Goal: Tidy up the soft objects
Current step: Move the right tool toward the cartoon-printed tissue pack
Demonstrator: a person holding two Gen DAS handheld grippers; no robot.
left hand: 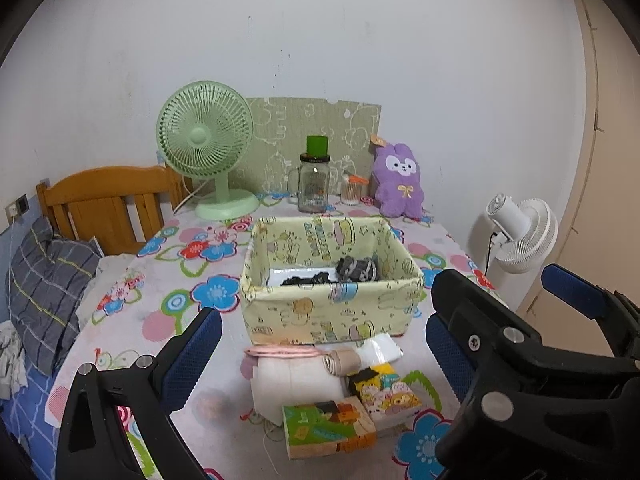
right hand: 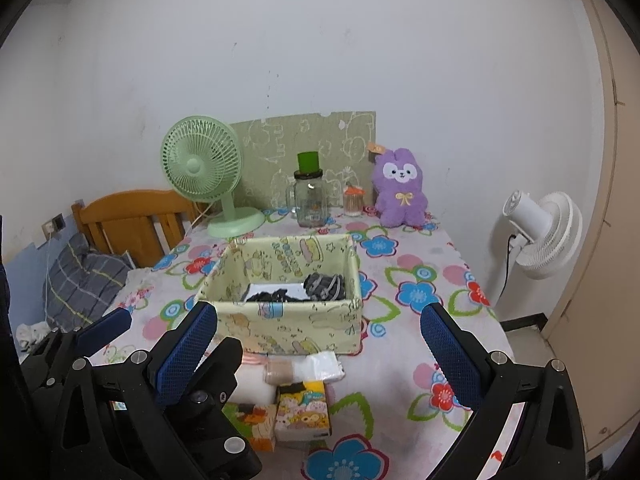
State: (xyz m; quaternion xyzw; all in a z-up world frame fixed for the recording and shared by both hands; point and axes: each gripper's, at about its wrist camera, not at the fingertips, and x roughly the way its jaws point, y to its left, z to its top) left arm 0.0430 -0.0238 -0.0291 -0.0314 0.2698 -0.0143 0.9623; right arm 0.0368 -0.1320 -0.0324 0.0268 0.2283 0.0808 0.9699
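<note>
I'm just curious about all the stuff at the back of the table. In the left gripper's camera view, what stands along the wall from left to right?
Green desk fan → glass jar with a green lid → small container with an orange lid → purple plush bunny.

Soft, even indoor light fills both views, with faint shadows and no glare. Fisheye distortion bends the edges (corners vignette to black), and the focus is slightly soft throughout.
</note>
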